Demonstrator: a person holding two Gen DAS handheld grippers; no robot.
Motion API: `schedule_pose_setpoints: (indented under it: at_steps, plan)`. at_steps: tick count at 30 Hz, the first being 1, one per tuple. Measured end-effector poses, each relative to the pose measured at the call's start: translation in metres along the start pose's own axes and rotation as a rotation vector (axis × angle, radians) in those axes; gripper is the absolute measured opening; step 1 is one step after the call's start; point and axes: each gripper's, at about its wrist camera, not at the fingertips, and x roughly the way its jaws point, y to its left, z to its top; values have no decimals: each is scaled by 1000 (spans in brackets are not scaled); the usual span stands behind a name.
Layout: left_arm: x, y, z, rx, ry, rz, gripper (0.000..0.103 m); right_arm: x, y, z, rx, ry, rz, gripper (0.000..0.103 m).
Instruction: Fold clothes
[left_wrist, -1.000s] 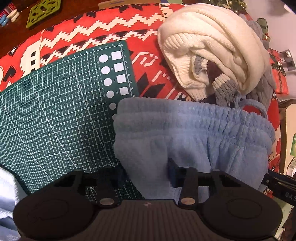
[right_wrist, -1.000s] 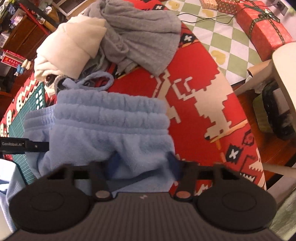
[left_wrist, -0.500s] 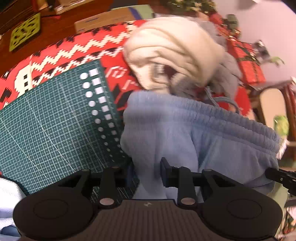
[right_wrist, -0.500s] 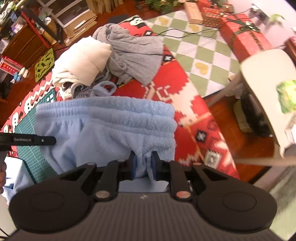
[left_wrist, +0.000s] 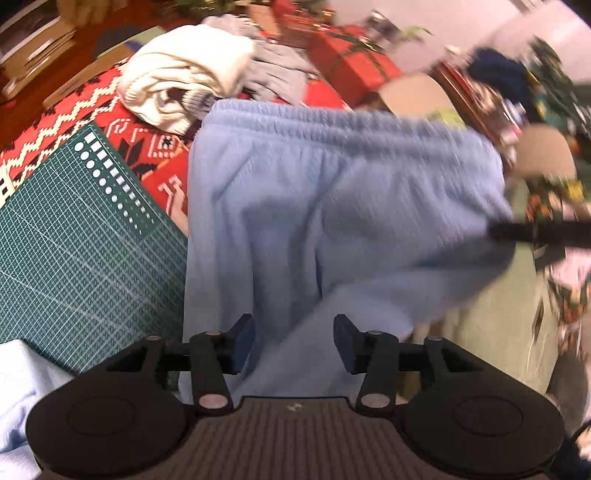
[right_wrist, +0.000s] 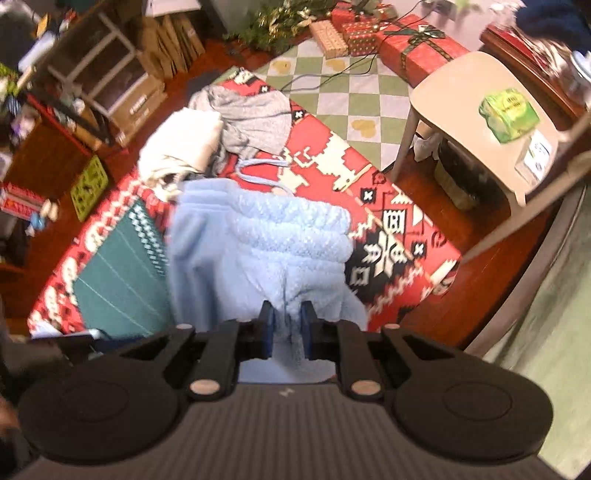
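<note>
The light blue fleece pants (left_wrist: 332, 206) hang lifted, waistband stretched wide, over a table with a red patterned cloth (right_wrist: 388, 221). My right gripper (right_wrist: 287, 325) is shut on a bunch of their blue fabric (right_wrist: 258, 240); it appears as a black bar (left_wrist: 535, 232) at the pants' right edge in the left wrist view. My left gripper (left_wrist: 293, 343) points down at the pants' lower part. Its jaws are opening, with fabric lying between them but the pads off it.
A green cutting mat (left_wrist: 74, 240) lies left of the pants. A cream sweater (left_wrist: 184, 74) and a grey garment (right_wrist: 251, 114) are piled at the table's far end. A beige stool (right_wrist: 480, 110) and wrapped gift boxes (right_wrist: 406, 48) stand on the floor to the right. A pale garment (left_wrist: 22, 387) sits bottom left.
Both grippers rose and pulled the pants up off the table. The right jaws closed onto the fabric. The left jaws narrowed, then spread apart again.
</note>
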Motion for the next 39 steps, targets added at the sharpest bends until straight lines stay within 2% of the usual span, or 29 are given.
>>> schedule_pose_setpoints:
  at_steps: [5, 11, 13, 15, 17, 20, 21, 25, 28, 30, 32, 34, 36, 39]
  plan:
    - [-12, 11, -32, -9, 2, 6, 52, -15, 27, -7, 54, -24, 59, 15]
    - [-26, 41, -68, -116, -36, 37, 56, -1, 89, 11, -63, -40, 101, 15]
    - [-27, 52, -77, -160, -48, 59, 56, 15, 109, 24, -90, -32, 127, 11]
    - [-28, 63, -86, -207, -61, 85, 57, 30, 128, 36, -118, -24, 153, 3]
    - [-29, 74, -96, -253, -75, 112, 58, 51, 143, 49, -164, -16, 166, 2]
    - [-26, 88, -109, -362, -91, 132, 58, 92, 159, 62, -268, 13, 123, 2]
    - [-25, 93, -113, -399, -97, 138, 58, 103, 159, 65, -283, 26, 110, 2]
    - [-25, 112, -130, -573, -130, 149, 58, 117, 141, 71, -268, 59, 151, 3]
    - [-32, 127, -145, -762, -188, 116, 59, 107, 124, 73, -290, 54, 172, 14]
    - [-36, 136, -157, -871, -233, 89, 61, 99, 112, 73, -309, 49, 185, 28]
    - [-40, 143, -167, -958, -274, 65, 61, 88, 104, 72, -331, 33, 188, 38]
    - [-42, 144, -173, -1006, -301, 54, 61, 77, 98, 70, -359, 16, 185, 45]
    - [-45, 142, -175, -1019, -310, 56, 61, 67, 93, 68, -379, -1, 175, 62]
    - [-49, 139, -176, -1018, -319, 66, 61, 49, 81, 64, -386, -29, 165, 78]
